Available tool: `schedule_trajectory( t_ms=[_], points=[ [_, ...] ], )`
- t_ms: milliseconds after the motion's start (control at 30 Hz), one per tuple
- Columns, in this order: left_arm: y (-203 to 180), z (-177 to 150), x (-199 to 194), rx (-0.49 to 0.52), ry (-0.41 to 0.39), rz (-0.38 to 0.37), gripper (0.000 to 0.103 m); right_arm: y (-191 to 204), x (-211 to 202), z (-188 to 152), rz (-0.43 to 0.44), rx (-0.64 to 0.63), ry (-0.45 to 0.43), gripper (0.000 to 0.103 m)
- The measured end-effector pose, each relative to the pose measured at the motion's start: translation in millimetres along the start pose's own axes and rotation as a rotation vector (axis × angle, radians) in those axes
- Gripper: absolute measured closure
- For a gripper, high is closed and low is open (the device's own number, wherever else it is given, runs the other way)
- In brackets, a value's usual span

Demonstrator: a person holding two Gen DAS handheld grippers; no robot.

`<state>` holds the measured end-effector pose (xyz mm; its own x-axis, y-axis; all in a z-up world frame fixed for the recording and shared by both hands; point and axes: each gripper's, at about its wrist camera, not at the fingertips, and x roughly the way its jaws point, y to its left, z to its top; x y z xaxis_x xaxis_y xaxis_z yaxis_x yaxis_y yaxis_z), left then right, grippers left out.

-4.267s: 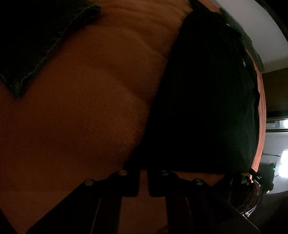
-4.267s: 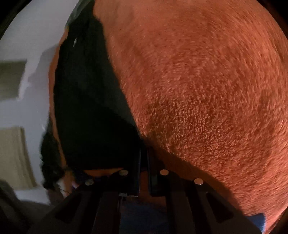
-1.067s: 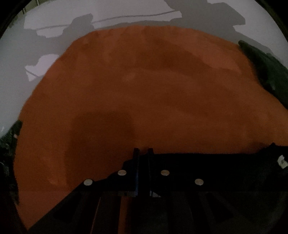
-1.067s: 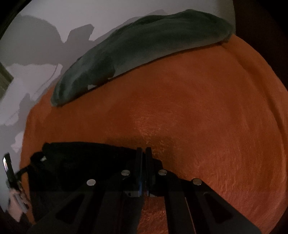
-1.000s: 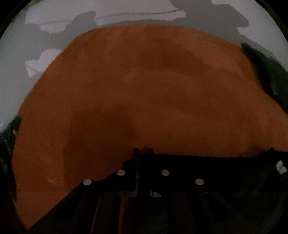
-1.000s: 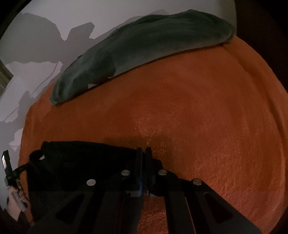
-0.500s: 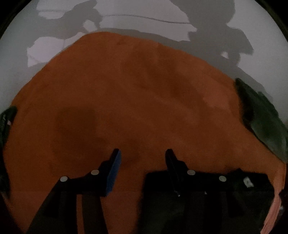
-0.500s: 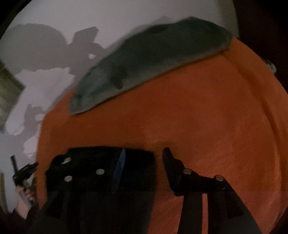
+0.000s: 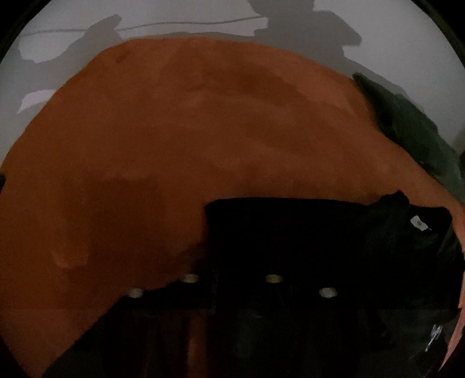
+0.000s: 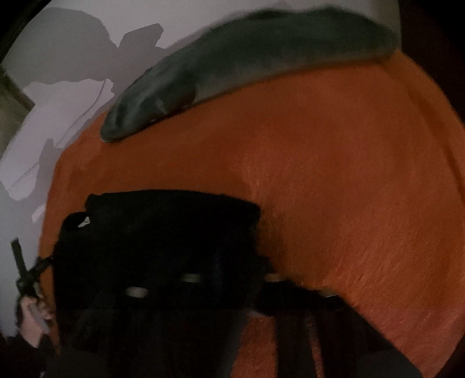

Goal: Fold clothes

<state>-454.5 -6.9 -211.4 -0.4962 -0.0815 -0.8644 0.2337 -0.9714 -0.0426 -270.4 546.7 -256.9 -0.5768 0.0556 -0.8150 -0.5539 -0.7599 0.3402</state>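
Black garment (image 9: 305, 232): laid folded on the near part of the orange blanket (image 9: 174, 145).
Left hand-held gripper (image 9: 229, 279): jaws just closed, clamped on its near-left edge.
Right hand-held gripper (image 10: 232, 276): jaws just closed, clamped on its near-right edge.
Grey-green cloth (image 10: 247, 64): seen at the far edge.

Orange blanket (image 9: 203, 139); grey pillow (image 10: 261, 58); white wall (image 9: 203, 14).

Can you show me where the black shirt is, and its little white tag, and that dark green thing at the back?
black shirt (image 9: 305, 232): left wrist view, flat middle.
white tag (image 9: 419, 223): left wrist view, tag's middle.
dark green cloth (image 10: 247, 67): right wrist view, middle of its long body.
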Motion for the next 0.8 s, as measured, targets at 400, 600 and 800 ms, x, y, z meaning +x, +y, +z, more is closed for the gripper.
schedule_trajectory(
  t_ms=[400, 600, 800],
  points=[
    [-17, -41, -101, 0.026, -0.053, -0.013, 0.055, 2, -68, -29, 0.014, -0.040, -0.058, 0.055],
    [21, -170, -221, 0.110, -0.151, 0.026, 0.042, 36, -103, -107, 0.140, -0.262, -0.035, 0.055],
    [59, -330, -282, 0.096, -0.050, -0.036, 0.042, 53, -81, -136, 0.108, -0.367, -0.011, 0.056]
  ],
)
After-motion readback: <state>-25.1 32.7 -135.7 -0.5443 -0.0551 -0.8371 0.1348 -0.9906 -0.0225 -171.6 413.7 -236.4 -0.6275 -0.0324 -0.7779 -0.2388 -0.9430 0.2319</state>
